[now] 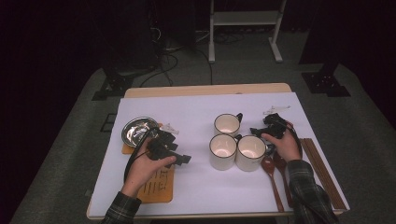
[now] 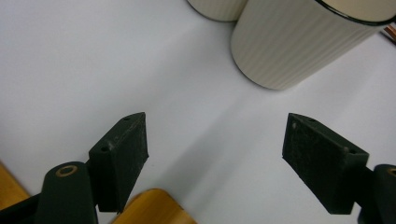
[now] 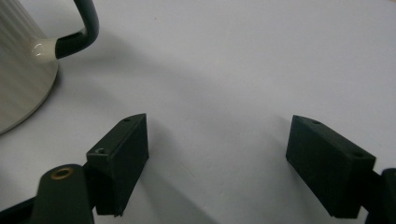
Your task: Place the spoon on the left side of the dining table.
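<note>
Three cream ribbed mugs with dark rims stand together right of the table's middle: one behind (image 1: 227, 124) and two in front (image 1: 222, 150) (image 1: 251, 152). My left gripper (image 1: 184, 159) is low over the white sheet, left of the mugs, pointing toward them. In the left gripper view it (image 2: 215, 140) is open with bare sheet between its jaws, and the nearest mug (image 2: 299, 42) stands ahead. My right gripper (image 1: 256, 131) is just behind the front right mug. In the right gripper view it (image 3: 217, 140) is open and empty, with a mug (image 3: 21, 65) and its dark handle (image 3: 84, 28) at the left.
A steel bowl (image 1: 137, 129) sits at the left on an orange wooden board (image 1: 156, 186), whose corner (image 2: 149, 207) lies under my left gripper. Wooden spoons (image 1: 271, 170) and chopsticks (image 1: 322, 168) lie at the right edge. Small clear plastic pieces (image 1: 275, 110) (image 1: 169, 127) rest on the white sheet (image 1: 196, 112).
</note>
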